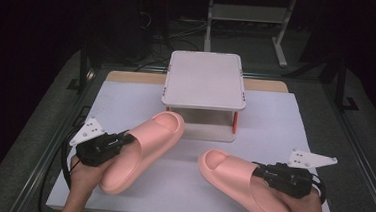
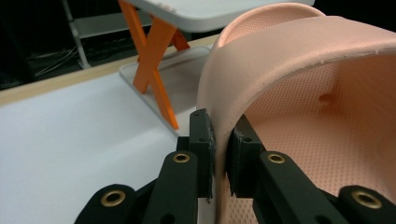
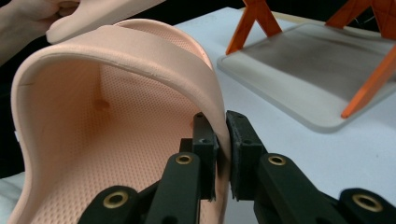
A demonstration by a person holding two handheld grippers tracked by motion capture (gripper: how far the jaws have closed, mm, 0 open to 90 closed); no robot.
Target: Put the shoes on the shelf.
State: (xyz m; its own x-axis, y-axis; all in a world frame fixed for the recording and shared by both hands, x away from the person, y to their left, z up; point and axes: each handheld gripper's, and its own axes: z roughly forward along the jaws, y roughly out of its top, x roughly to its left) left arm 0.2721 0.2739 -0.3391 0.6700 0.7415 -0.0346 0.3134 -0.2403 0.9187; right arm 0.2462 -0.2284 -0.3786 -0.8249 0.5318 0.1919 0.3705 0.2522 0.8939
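Note:
Two pink slide sandals are held above a white table cover [image 1: 255, 115]. The left sandal [image 1: 143, 145] points up and to the right, and my left gripper [image 1: 126, 139] is shut on the left edge of its strap. In the left gripper view the jaws pinch that strap [image 2: 289, 60] near its lower left edge, my left gripper [image 2: 220, 154] closed tight on it. The right sandal [image 1: 243, 182] points up and to the left, with my right gripper [image 1: 261, 172] shut on its strap edge. The right gripper view shows the strap [image 3: 140, 60] clamped in my right gripper [image 3: 220, 151].
A small white two-tier rack [image 1: 205, 79] with orange legs [image 1: 235, 122] stands at the middle back of the table, its lower shelf [image 3: 303, 70] just beyond the sandals. A hand [image 3: 23, 18] and the other sandal show far off in the right gripper view.

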